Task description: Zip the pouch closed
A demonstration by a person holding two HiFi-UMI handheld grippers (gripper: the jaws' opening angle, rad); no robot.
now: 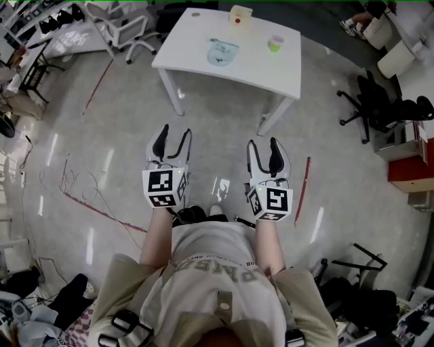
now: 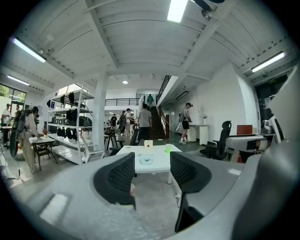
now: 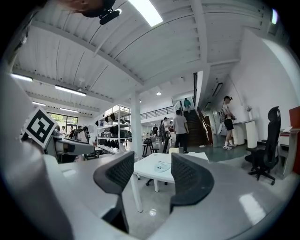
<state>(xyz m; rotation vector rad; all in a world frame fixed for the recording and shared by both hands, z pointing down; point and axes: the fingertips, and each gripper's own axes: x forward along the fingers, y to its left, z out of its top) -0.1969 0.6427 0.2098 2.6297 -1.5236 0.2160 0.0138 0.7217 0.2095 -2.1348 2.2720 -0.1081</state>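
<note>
A pale, flat pouch lies on a white table ahead of me, well beyond both grippers. The same pouch shows small on the table top in the left gripper view, and the pouch also appears in the right gripper view. My left gripper is held over the bare floor, open, with nothing between its fingers. My right gripper is beside it, also open and empty. Both point toward the table. The jaws frame the distant table in each gripper view.
A small cream box and a green cup stand on the table's far side. Black office chairs are at the right, a white chair at the table's left. Cables trail over the floor. People stand near the stairs.
</note>
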